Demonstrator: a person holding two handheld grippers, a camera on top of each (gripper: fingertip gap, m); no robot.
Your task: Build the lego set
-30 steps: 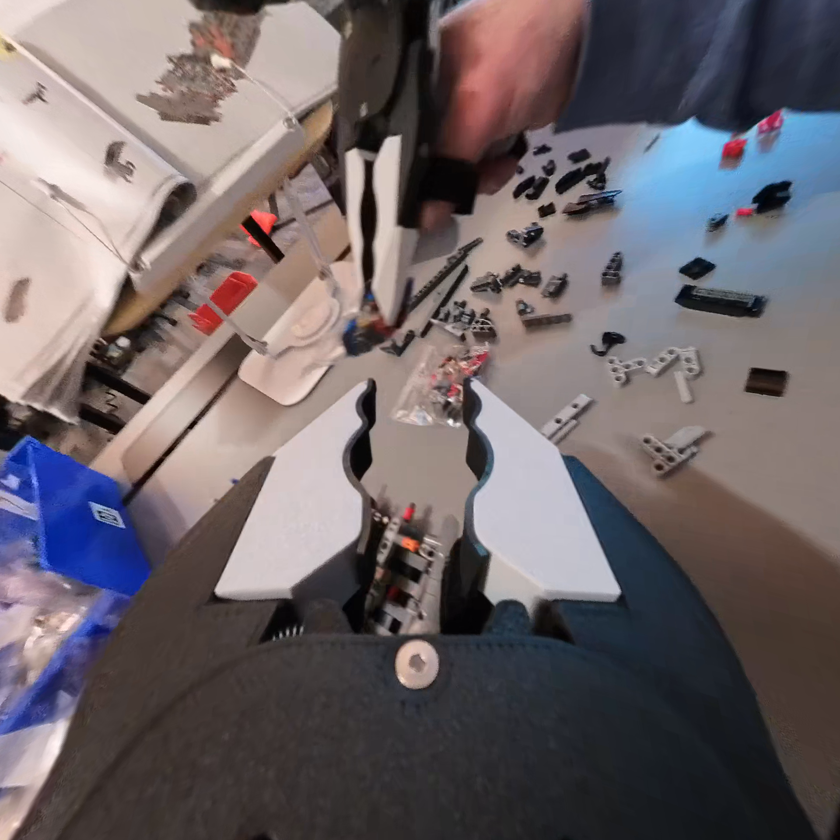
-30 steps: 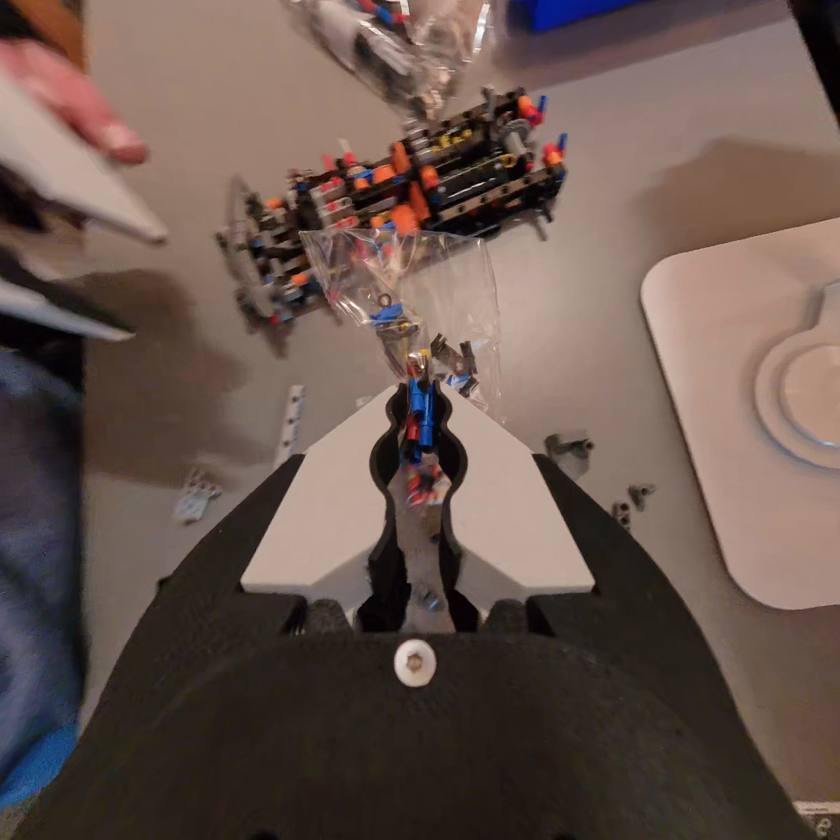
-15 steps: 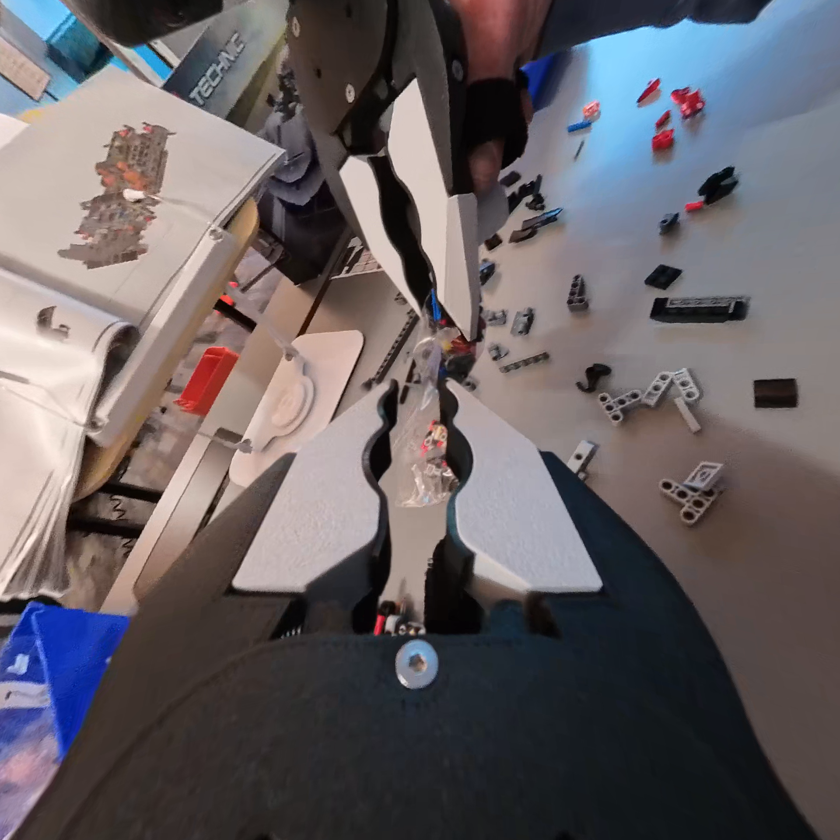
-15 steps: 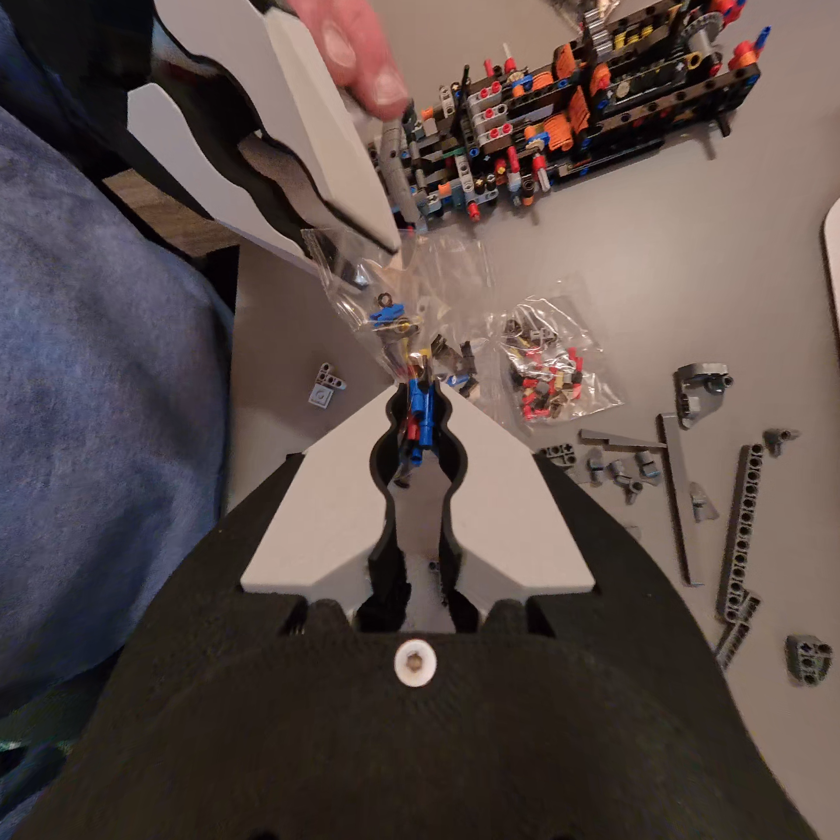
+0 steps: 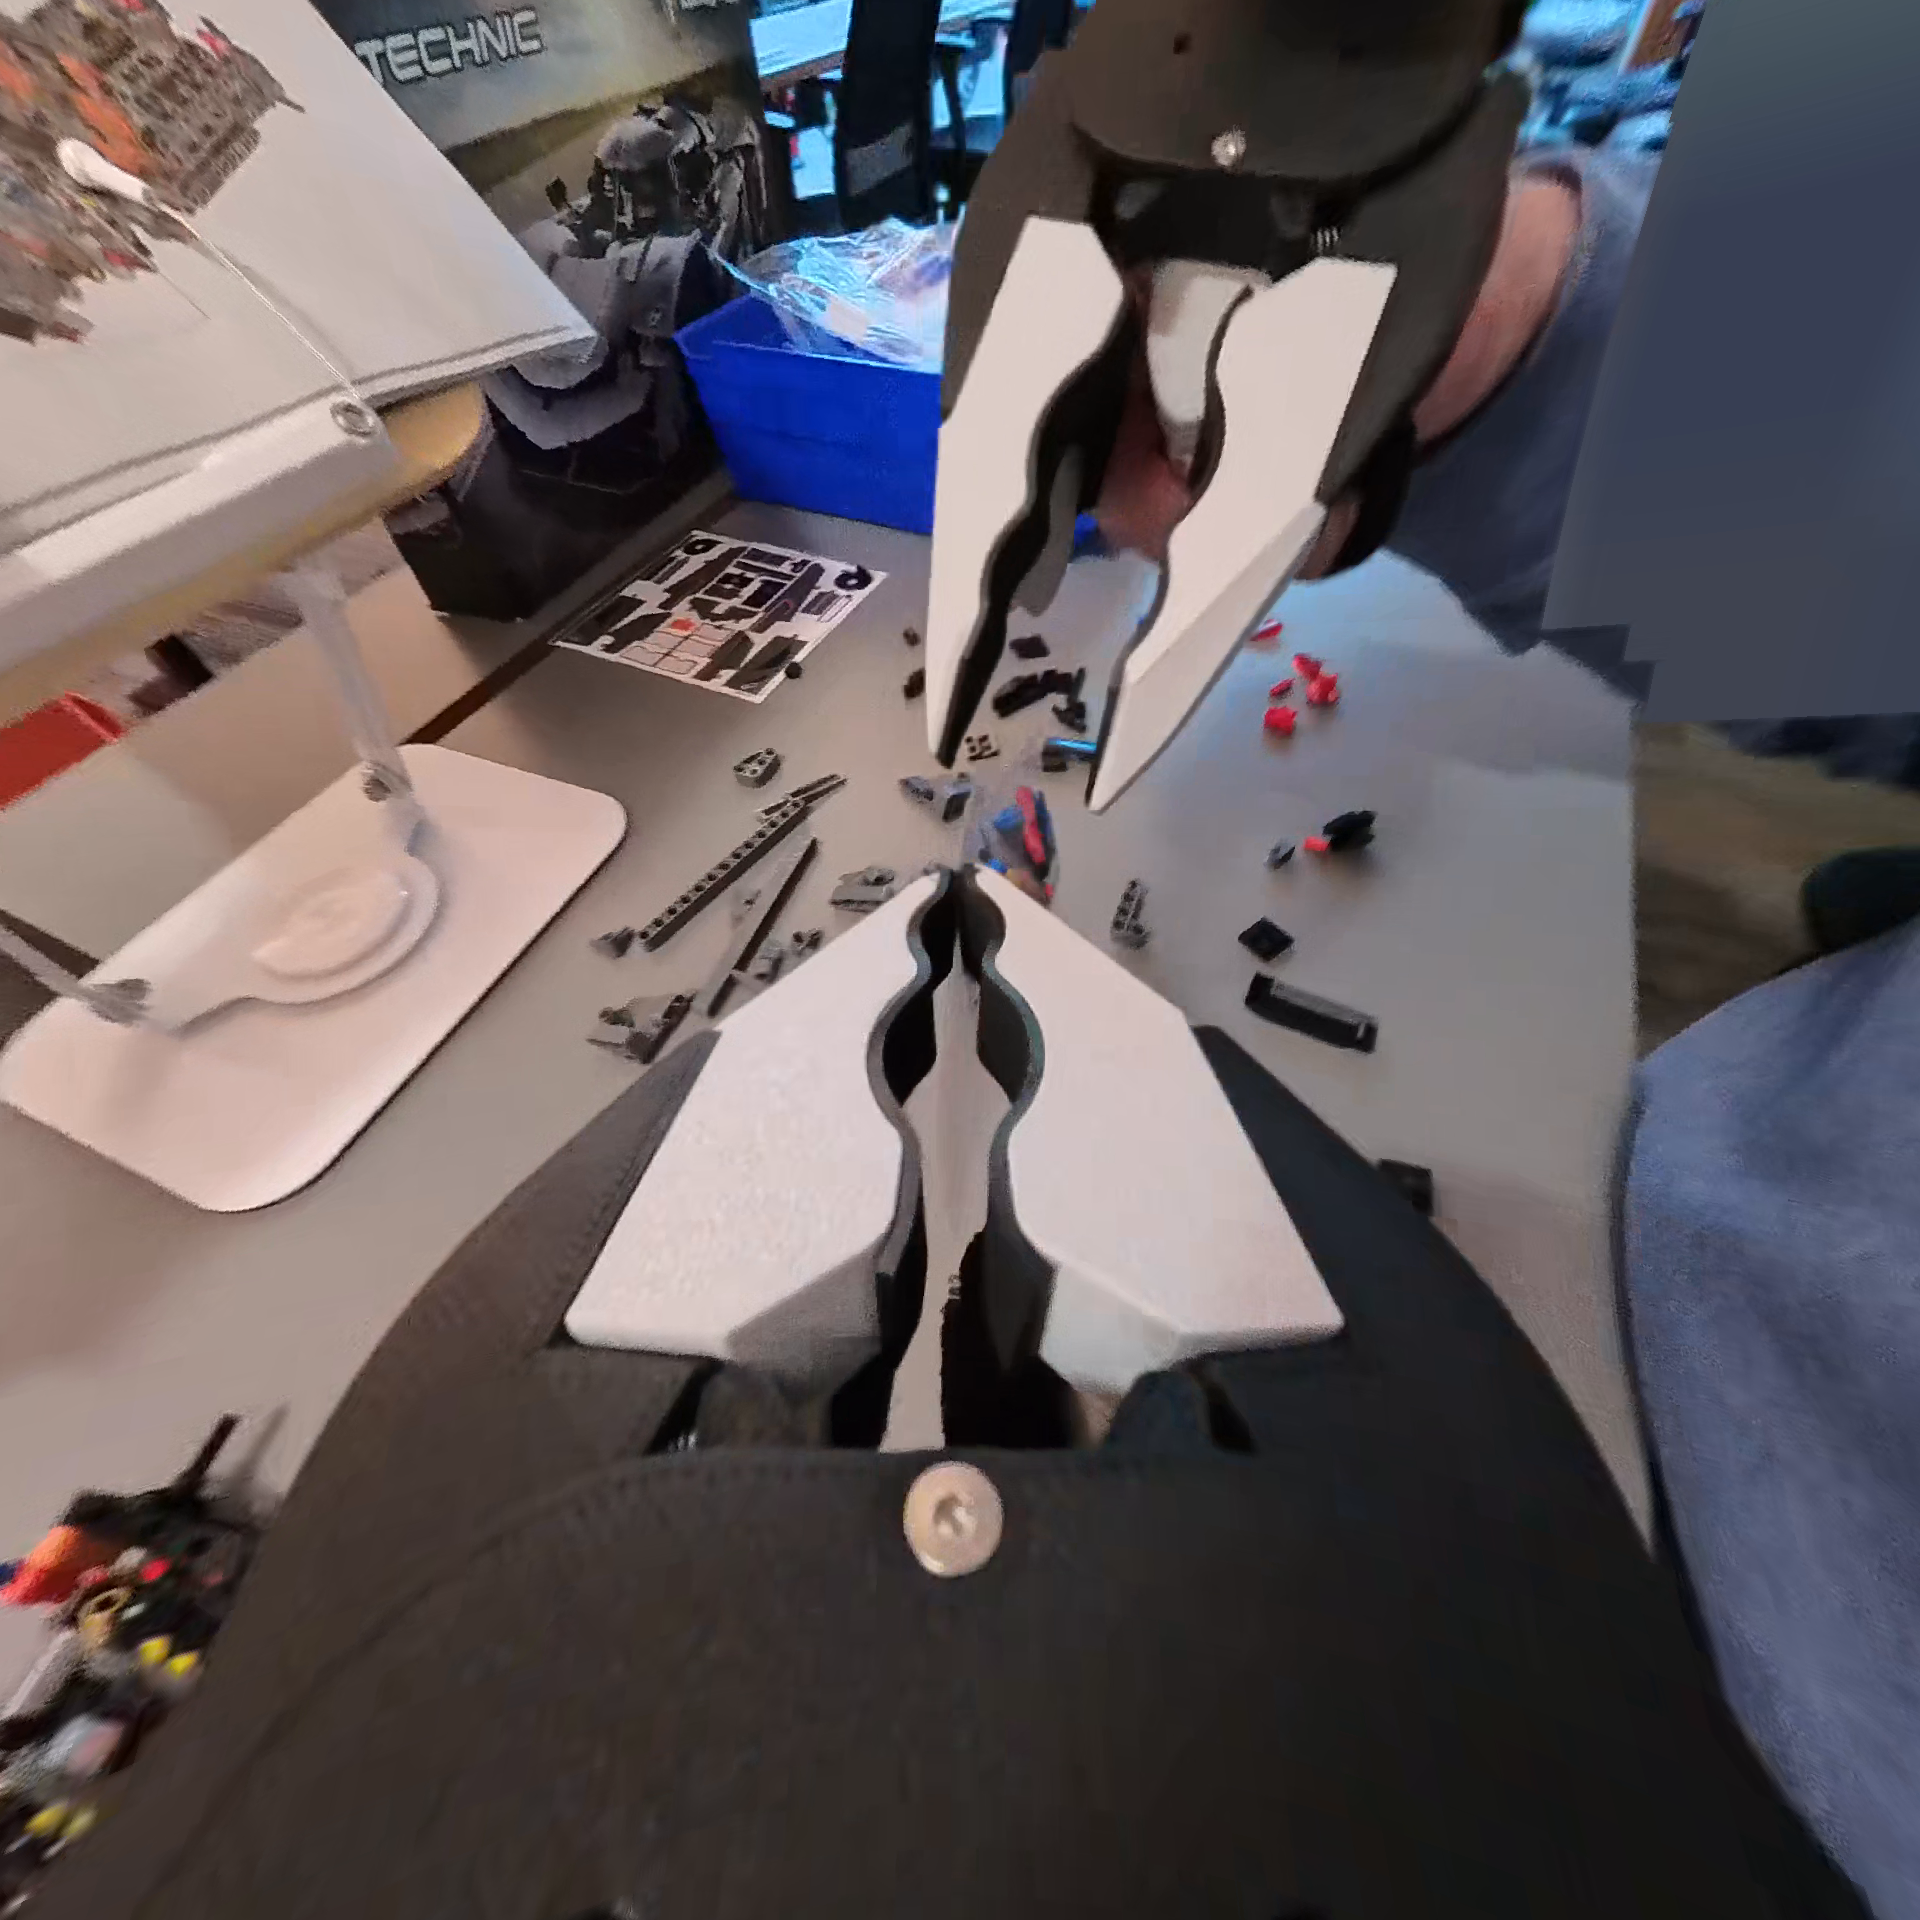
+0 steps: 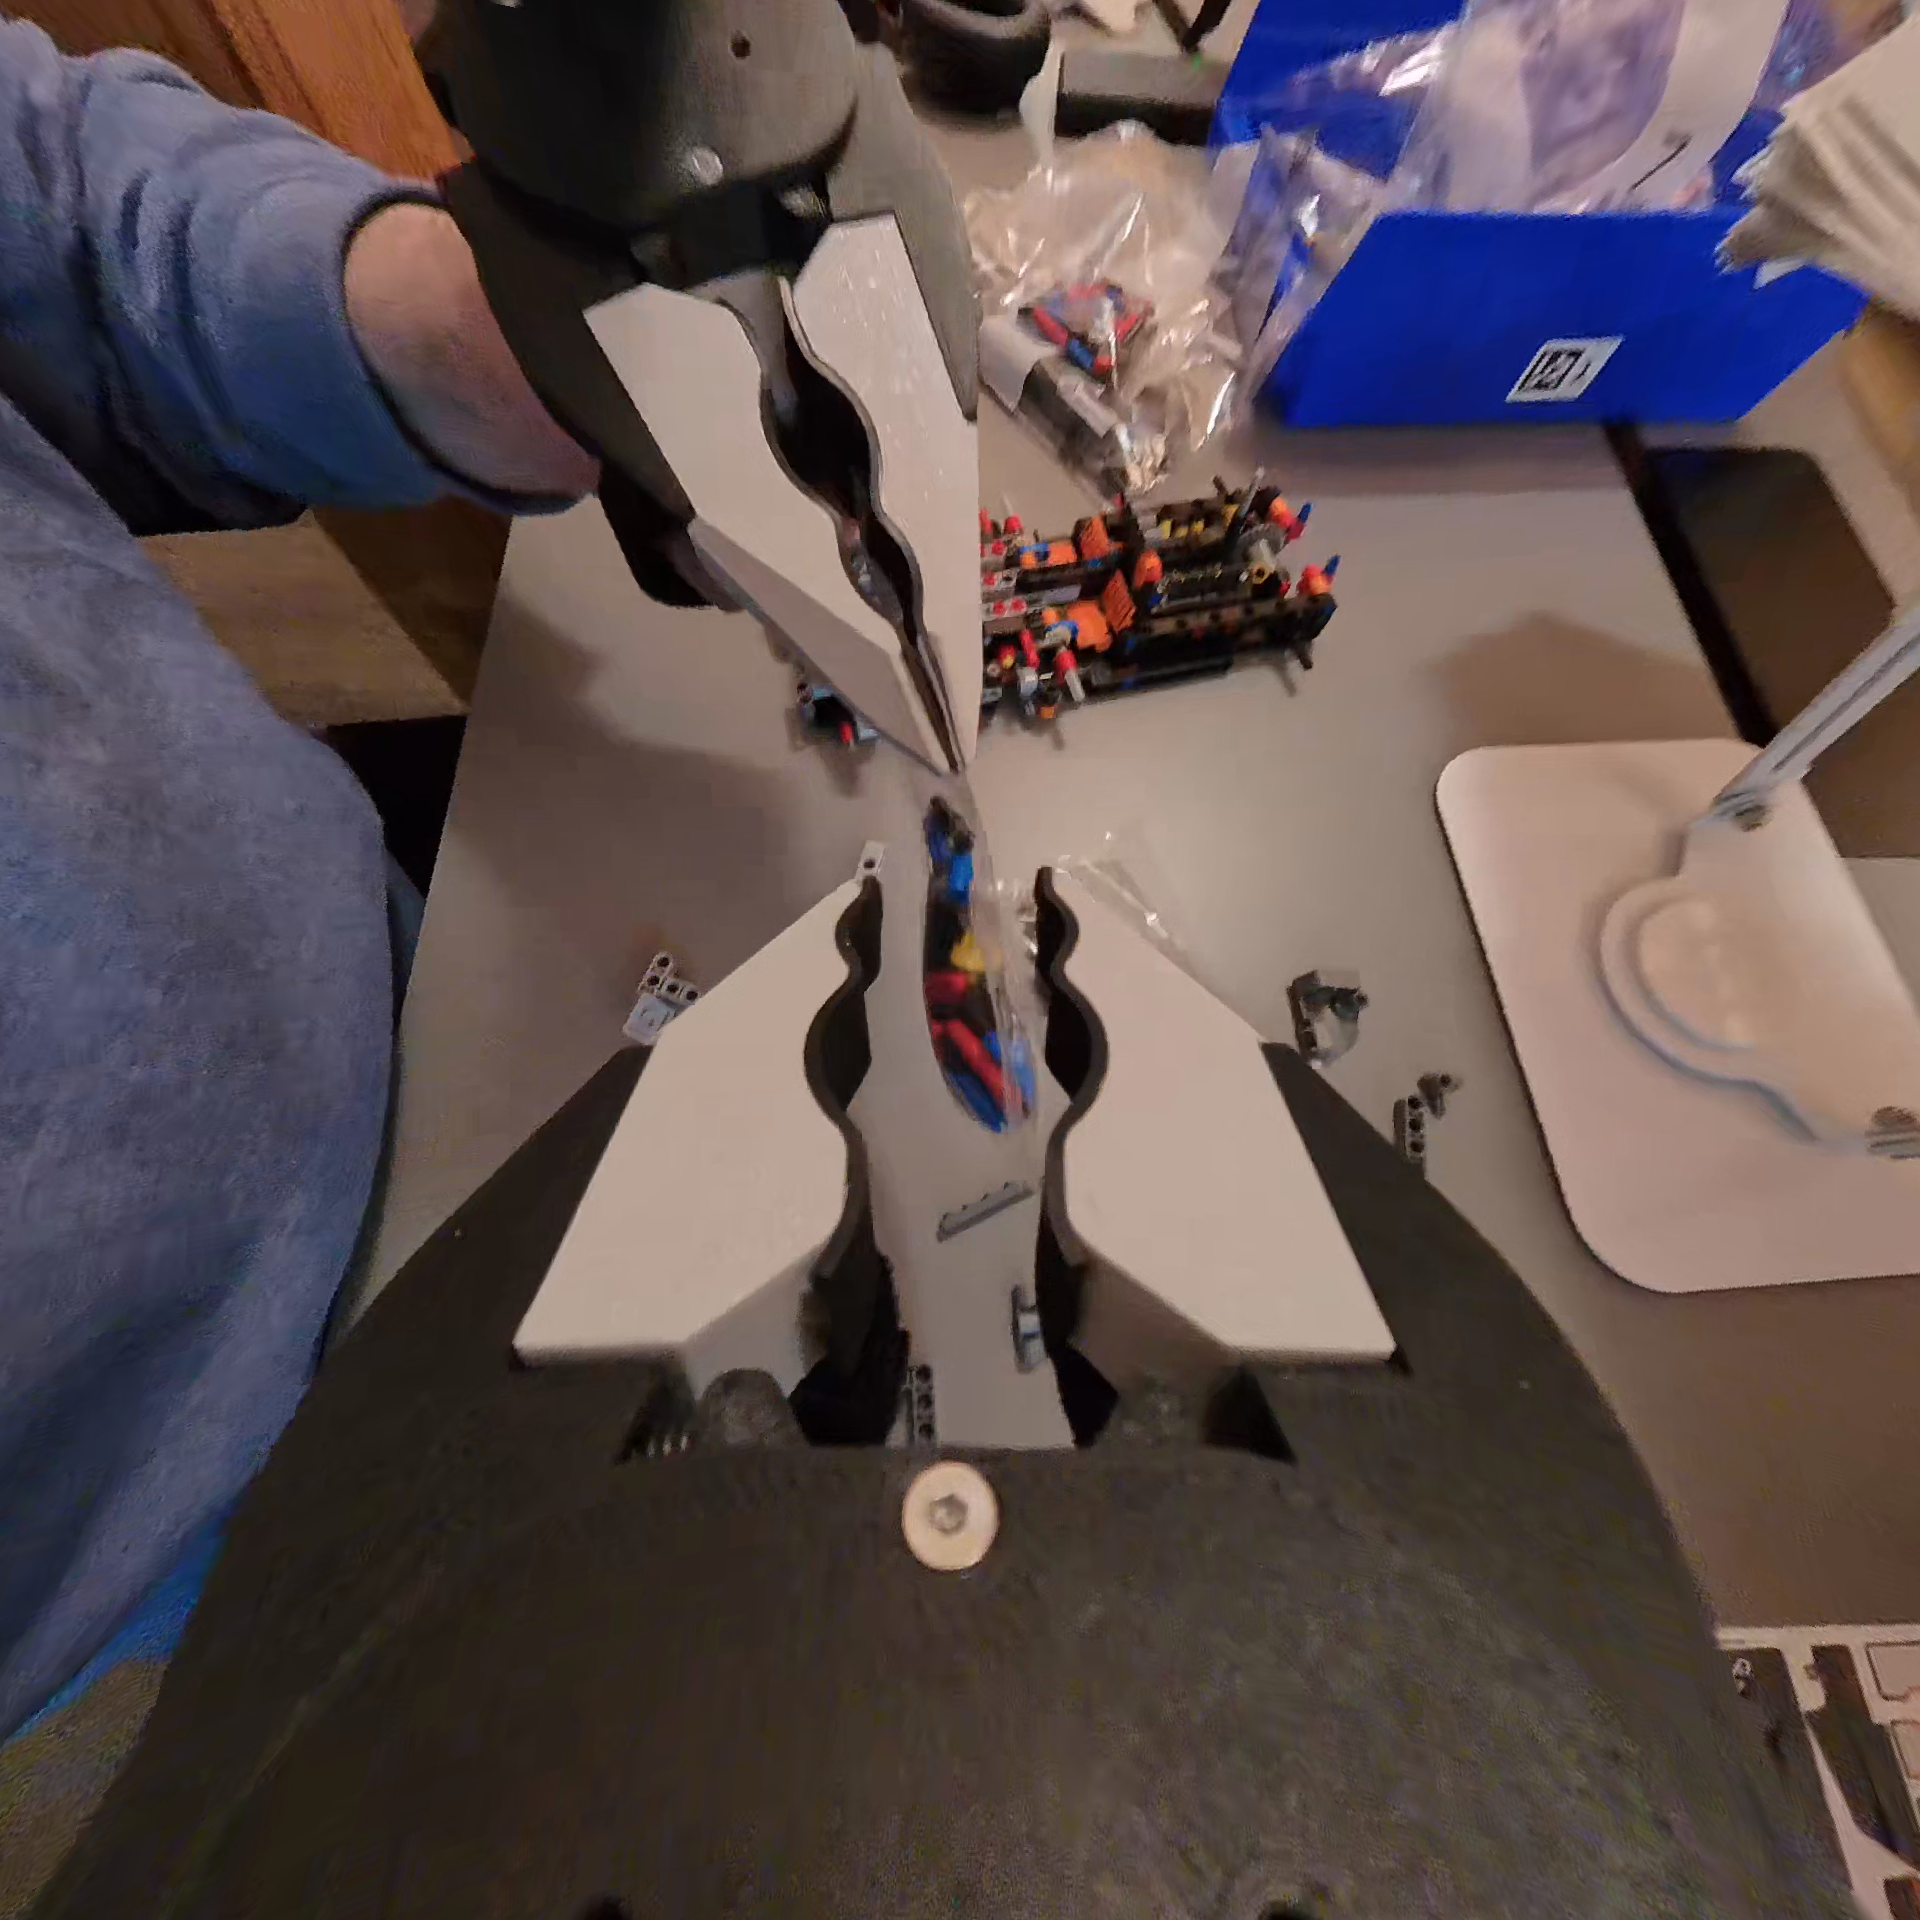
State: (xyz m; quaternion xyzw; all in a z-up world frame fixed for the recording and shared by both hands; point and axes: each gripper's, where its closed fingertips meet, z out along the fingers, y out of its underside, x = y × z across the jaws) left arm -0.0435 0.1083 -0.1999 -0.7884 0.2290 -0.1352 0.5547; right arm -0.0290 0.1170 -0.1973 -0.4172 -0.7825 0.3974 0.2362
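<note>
A small clear bag of blue, red and yellow lego pins (image 6: pixel 971 1018) hangs above the grey table (image 6: pixel 1195 831). My left gripper (image 5: pixel 961 883) is shut on the bag's top edge; in the right wrist view it (image 6: pixel 951 758) comes down from above. My right gripper (image 6: pixel 958 888) is open, with the bag hanging between its fingers and not touching them. In the left wrist view the right gripper (image 5: pixel 1023 774) faces me, open, with the bag (image 5: pixel 1018 831) just past my fingertips. The partly built black and orange model (image 6: pixel 1153 592) lies on the table behind.
A white stand base (image 5: pixel 312 966) carries the instruction booklet (image 5: pixel 208 260) at left. A blue bin (image 6: pixel 1538 312) and more parts bags (image 6: pixel 1091 322) are at the back. Loose black beams (image 5: pixel 727 894), red pieces (image 5: pixel 1299 696) and a sticker sheet (image 5: pixel 727 623) lie around.
My left gripper has closed on the top of the bag. My right gripper has opened and let the bag go, so it now hangs from the left gripper.
</note>
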